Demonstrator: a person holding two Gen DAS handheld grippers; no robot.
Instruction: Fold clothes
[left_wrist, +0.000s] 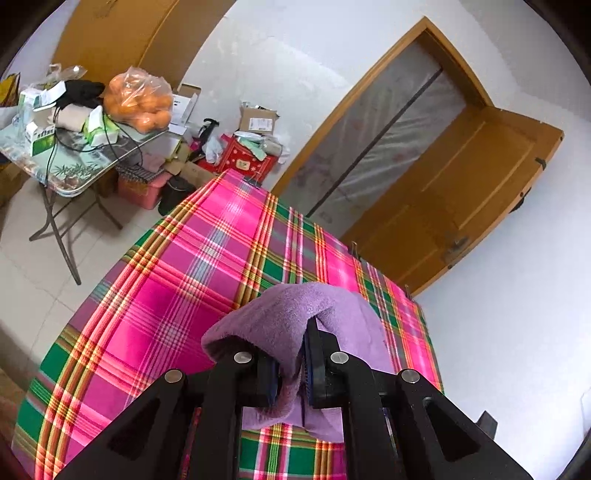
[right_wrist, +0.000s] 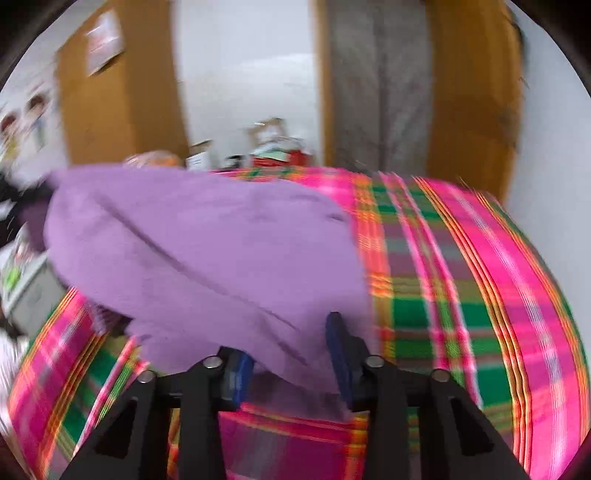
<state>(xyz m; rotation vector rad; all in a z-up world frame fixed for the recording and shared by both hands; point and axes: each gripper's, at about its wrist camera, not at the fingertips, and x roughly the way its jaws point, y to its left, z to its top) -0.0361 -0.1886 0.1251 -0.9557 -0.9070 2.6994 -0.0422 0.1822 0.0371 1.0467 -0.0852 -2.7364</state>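
A purple fleecy cloth (left_wrist: 288, 310) hangs over my left gripper (left_wrist: 291, 354), which is shut on a fold of it above the table with the pink and green plaid cover (left_wrist: 166, 295). The left pad is hidden under the fabric. In the blurred right wrist view the same purple cloth (right_wrist: 207, 240) stretches up and to the left, lifted off the plaid cover (right_wrist: 461, 277). One end of the cloth fills the gap between the blue pads of my right gripper (right_wrist: 290, 354), which is shut on that thick bunch.
A folding side table (left_wrist: 74, 177) at the left carries a bag of oranges (left_wrist: 138, 99), boxes and cables. Cartons and a red box (left_wrist: 243, 158) lie on the floor behind. An open wooden door (left_wrist: 461, 192) stands beyond the far table edge.
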